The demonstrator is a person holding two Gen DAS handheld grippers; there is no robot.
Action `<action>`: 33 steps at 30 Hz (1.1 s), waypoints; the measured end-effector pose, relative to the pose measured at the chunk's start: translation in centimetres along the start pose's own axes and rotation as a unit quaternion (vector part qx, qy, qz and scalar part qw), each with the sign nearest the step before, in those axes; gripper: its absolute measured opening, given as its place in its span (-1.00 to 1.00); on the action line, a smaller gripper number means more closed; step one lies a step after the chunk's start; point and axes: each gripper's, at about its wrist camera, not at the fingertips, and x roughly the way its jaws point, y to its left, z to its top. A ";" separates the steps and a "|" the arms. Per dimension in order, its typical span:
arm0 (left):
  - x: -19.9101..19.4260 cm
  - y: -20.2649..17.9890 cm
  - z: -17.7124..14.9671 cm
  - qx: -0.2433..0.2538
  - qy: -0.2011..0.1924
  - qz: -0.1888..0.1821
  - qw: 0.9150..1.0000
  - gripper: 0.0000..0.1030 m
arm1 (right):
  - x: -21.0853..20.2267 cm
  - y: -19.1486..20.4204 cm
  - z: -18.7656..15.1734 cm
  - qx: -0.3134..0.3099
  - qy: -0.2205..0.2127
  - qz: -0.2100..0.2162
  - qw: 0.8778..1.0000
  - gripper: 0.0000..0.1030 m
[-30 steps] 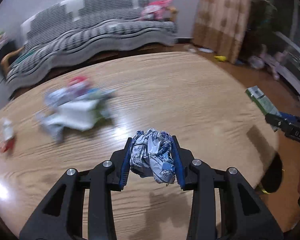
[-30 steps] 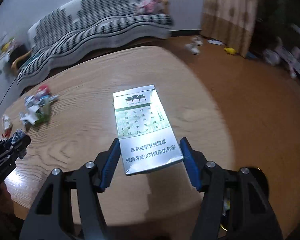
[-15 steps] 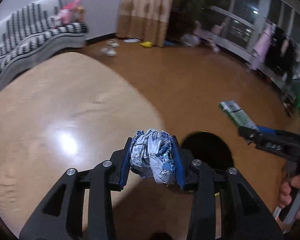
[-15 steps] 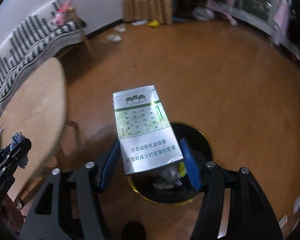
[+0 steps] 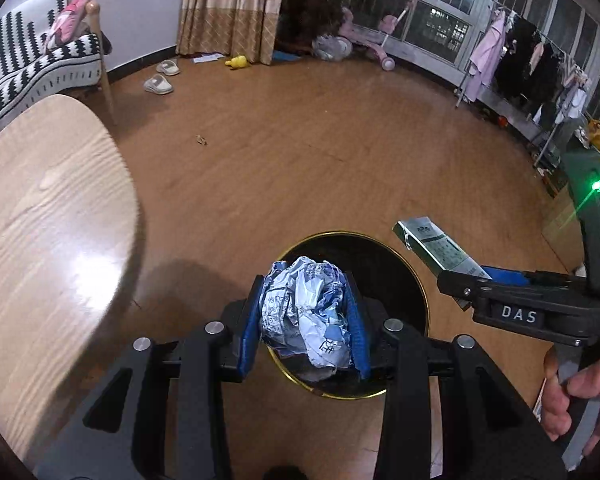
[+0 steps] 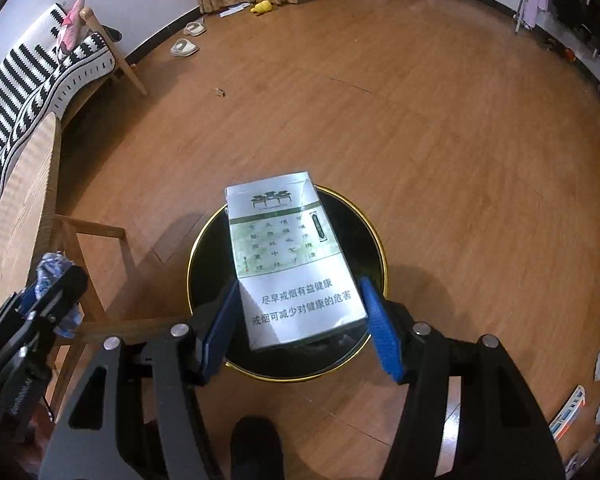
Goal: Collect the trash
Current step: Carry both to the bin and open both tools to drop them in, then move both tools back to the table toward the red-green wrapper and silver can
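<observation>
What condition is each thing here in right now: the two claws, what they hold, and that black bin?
Left gripper: shut on the crumpled wrapper.
Crumpled wrapper: balled up, clamped between the blue pads, over the bin.
Right gripper: shut on the cigarette pack.
Cigarette pack: flat, printed face up, held by its lower end above the bin.
Bin: upright on the floor, open, no lid; contents too dark to tell.
</observation>
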 end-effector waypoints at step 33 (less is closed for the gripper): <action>-2.3 0.9 0.6 0.002 -0.025 -0.021 0.999 0.83 | -3.4 2.5 1.0 0.013 -0.061 0.024 0.998 0.66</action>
